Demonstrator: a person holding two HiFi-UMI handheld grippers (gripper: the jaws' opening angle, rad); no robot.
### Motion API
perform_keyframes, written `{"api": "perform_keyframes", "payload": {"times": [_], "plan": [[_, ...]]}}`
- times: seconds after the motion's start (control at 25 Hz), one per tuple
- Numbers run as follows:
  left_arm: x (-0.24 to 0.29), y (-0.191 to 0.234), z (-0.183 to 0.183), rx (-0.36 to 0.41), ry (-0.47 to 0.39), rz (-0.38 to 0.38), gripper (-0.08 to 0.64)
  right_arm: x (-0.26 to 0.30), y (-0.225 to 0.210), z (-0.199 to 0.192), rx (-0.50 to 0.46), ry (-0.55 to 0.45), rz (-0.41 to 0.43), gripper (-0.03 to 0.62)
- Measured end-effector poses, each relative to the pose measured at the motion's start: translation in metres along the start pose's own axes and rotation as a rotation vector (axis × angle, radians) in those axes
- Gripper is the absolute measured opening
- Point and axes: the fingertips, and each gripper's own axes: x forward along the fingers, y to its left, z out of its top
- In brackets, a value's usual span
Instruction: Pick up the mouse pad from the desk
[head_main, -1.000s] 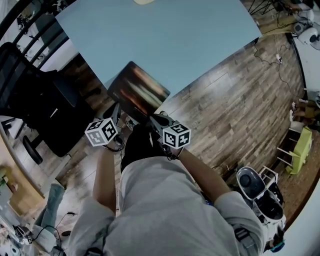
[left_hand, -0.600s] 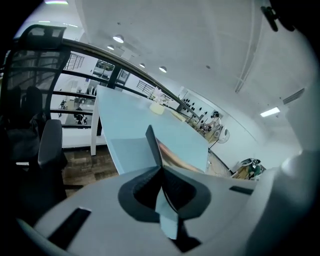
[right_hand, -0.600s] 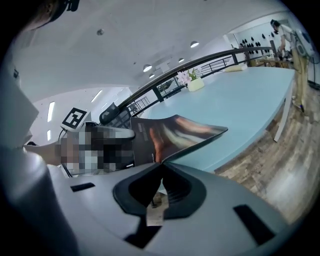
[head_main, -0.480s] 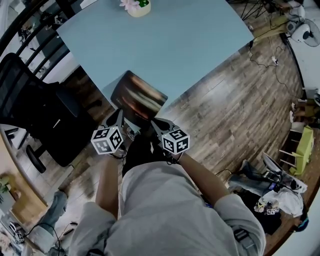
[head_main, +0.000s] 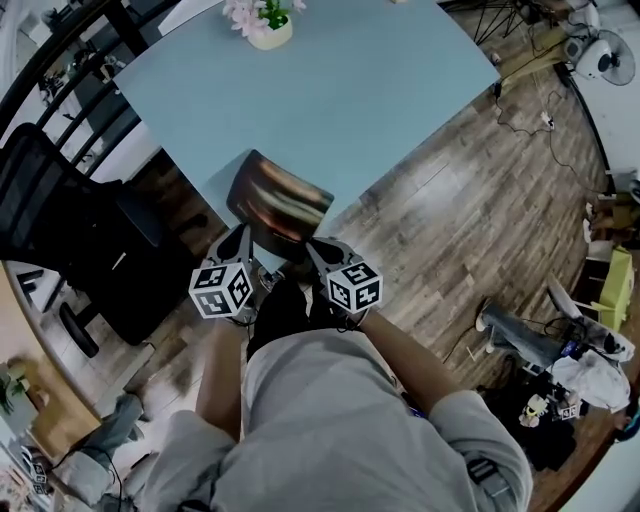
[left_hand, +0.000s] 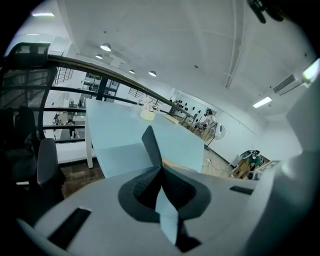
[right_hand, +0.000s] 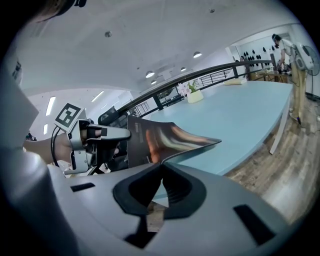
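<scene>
Left claw (head_main: 240, 234) and right claw (head_main: 316, 246) each pinch the near edge of the thin dark rectangular mouse pad (head_main: 280, 200), mid-frame, raised off the pale blue surface (head_main: 400, 100). Grasp done. Lift seemingly under way; far edge's clearance unclear.

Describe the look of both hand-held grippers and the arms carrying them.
The left hand-held gripper and right hand-held gripper match: pale grey bodies, dark pads, each topped by a white cube with black square markers. Thin black cables loop by the left one. The person wears a grey short-sleeved top.
</scene>
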Motion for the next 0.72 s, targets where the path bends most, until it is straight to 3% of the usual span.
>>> {"api": "perform_keyframes", "payload": {"times": [0.72], "plan": [[0.011,-0.037,0.061,0.047,-0.138,0.086,0.023,-0.008,-0.022,0.083,-0.221,-0.074,0.093,0.017]]}}
